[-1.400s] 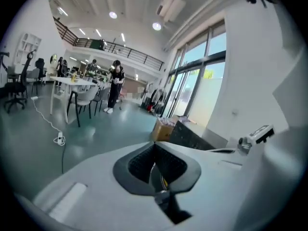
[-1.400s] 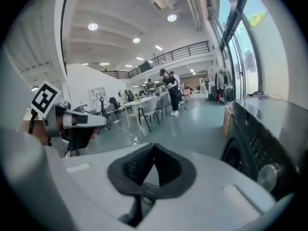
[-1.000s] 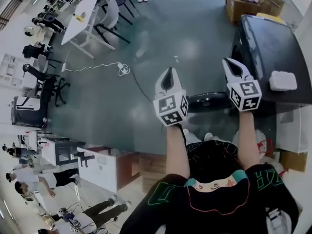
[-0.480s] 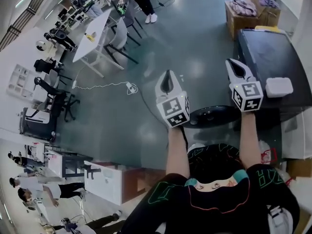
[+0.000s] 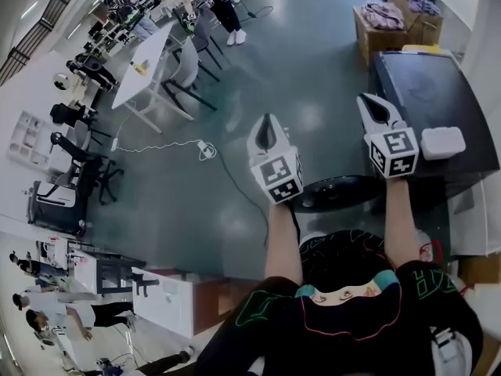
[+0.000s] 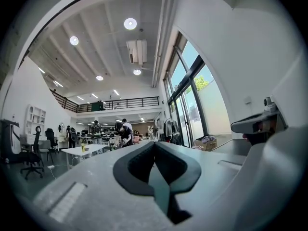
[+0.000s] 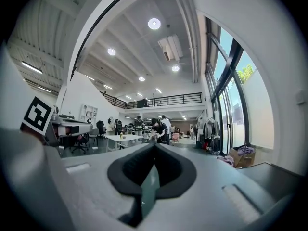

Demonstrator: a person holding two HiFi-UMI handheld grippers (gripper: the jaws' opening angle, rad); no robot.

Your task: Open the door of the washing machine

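Observation:
The washing machine (image 5: 430,100) stands at the right of the head view, dark-topped and seen from above. Its round dark door (image 5: 338,191) sticks out from the front, low between my two hands. My left gripper (image 5: 268,125) is held level over the floor to the left of the machine, shut and empty. My right gripper (image 5: 369,103) hovers at the machine's left top edge, also shut with nothing in it. In the left gripper view the jaws (image 6: 155,144) meet and point into the room. The right gripper view shows closed jaws (image 7: 154,147) too.
A white box (image 5: 443,142) lies on the machine's top. Cardboard boxes with clothes (image 5: 387,20) stand beyond it. A white table with chairs (image 5: 145,57) and a cable (image 5: 168,147) on the floor are at the left. A white cabinet (image 5: 164,292) is behind me.
Both grippers have risen a little and stayed shut. The head view has shifted, so more of the far room and the machine's top shows.

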